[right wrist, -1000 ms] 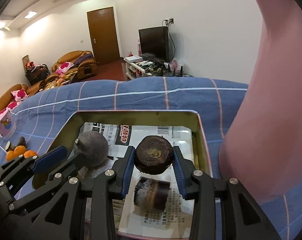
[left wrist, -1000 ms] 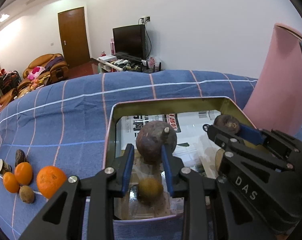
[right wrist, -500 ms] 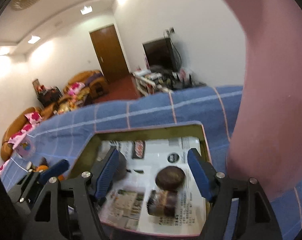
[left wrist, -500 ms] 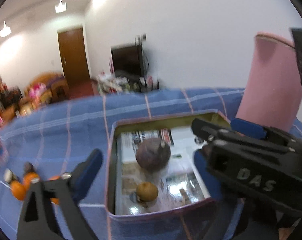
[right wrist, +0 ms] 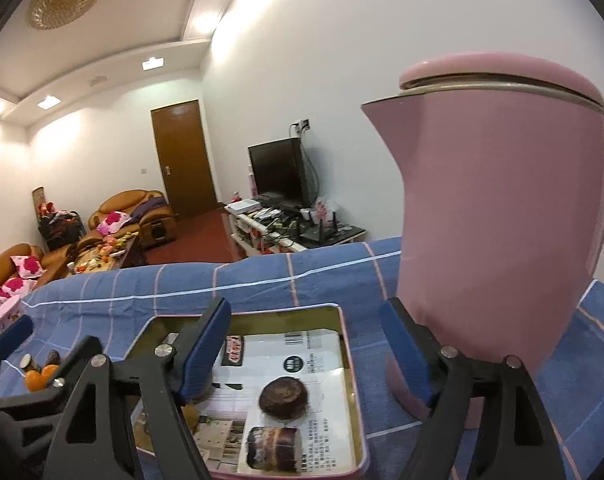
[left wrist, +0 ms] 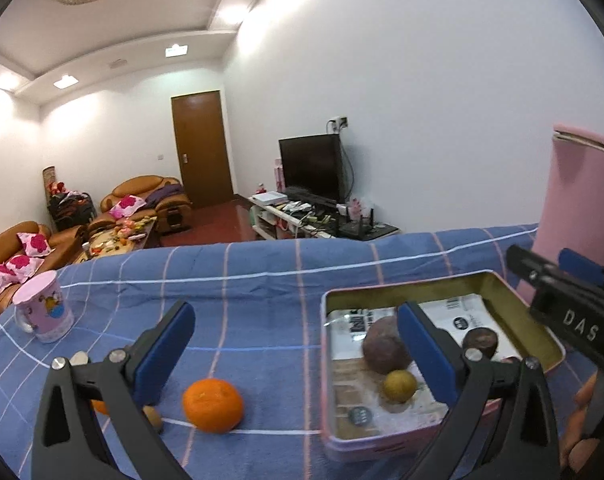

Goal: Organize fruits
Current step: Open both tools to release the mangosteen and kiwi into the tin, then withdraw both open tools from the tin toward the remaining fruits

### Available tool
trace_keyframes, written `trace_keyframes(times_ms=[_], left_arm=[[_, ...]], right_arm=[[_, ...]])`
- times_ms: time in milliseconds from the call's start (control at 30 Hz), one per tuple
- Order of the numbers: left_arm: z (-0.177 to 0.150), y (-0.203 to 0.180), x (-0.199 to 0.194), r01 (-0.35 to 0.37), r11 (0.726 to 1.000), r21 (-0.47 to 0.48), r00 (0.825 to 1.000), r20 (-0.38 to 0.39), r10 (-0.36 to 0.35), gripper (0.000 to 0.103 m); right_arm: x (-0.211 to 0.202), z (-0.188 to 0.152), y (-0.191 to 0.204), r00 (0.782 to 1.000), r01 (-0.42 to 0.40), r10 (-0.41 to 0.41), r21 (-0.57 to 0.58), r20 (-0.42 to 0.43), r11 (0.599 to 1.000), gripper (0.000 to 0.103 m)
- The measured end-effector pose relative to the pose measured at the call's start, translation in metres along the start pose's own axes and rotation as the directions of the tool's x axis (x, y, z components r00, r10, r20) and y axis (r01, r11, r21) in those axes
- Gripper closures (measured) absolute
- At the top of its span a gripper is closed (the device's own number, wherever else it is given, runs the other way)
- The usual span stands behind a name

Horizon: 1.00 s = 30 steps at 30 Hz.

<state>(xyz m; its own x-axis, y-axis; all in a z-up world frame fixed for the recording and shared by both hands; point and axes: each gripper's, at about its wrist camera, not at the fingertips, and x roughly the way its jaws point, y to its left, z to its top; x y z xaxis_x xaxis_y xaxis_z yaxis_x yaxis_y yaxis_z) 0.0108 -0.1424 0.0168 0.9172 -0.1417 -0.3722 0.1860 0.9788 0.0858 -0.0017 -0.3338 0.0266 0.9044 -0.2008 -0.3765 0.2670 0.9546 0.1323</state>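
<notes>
A pink metal tray [left wrist: 402, 446] lined with printed paper sits on the blue checked cloth. In it lie a large purple-brown fruit [left wrist: 384, 346], a small yellow-brown fruit [left wrist: 400, 385] and a dark round fruit [left wrist: 480, 340]. The dark fruit [right wrist: 283, 398] also shows in the right wrist view, inside the tray [right wrist: 352, 364]. A large orange [left wrist: 213, 404] lies on the cloth left of the tray, with smaller fruits [right wrist: 41, 372] further left. My left gripper [left wrist: 297, 354] is open and empty, raised above the cloth. My right gripper [right wrist: 308, 354] is open and empty above the tray.
A tall pink kettle [right wrist: 502, 220] stands right of the tray, close to my right finger. A pink mug [left wrist: 43, 310] stands at the far left of the cloth. Beyond the table are sofas, a door and a TV.
Both grippers opened and let go of their fruits, which now lie in the tray. Both grippers then rose and drew back; the left one swung left toward the orange.
</notes>
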Motion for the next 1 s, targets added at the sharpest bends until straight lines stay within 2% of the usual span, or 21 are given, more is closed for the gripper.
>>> trace_keyframes(times_ms=[133,367,633,1000], left_arm=[[-0.006,0.007,0.000,-0.033,0.999,0.013,0.999,0.013,0.033,0.000],[-0.009,0.012,-0.001,-0.014,1.000,0.020,1.000,-0.017,0.015,0.000],[-0.016,0.020,-0.007,0.015,1.000,0.004,0.999,-0.042,-0.015,0.000],[-0.022,0.040,-0.012,0.047,0.999,-0.003,0.995,-0.084,-0.047,0.000]], right_arm=[[-0.003,-0.004,0.001,0.999,0.049,-0.048,-0.029,0.025,0.998,0.024],[-0.013,-0.008,0.008,0.997,0.073,-0.071,-0.046,0.039,0.996,0.024],[-0.024,-0.015,0.010,0.999,0.048,-0.048,0.048,-0.006,0.998,0.024],[-0.038,-0.025,0.026,0.999,0.040,-0.039,0.070,-0.023,0.997,0.024]])
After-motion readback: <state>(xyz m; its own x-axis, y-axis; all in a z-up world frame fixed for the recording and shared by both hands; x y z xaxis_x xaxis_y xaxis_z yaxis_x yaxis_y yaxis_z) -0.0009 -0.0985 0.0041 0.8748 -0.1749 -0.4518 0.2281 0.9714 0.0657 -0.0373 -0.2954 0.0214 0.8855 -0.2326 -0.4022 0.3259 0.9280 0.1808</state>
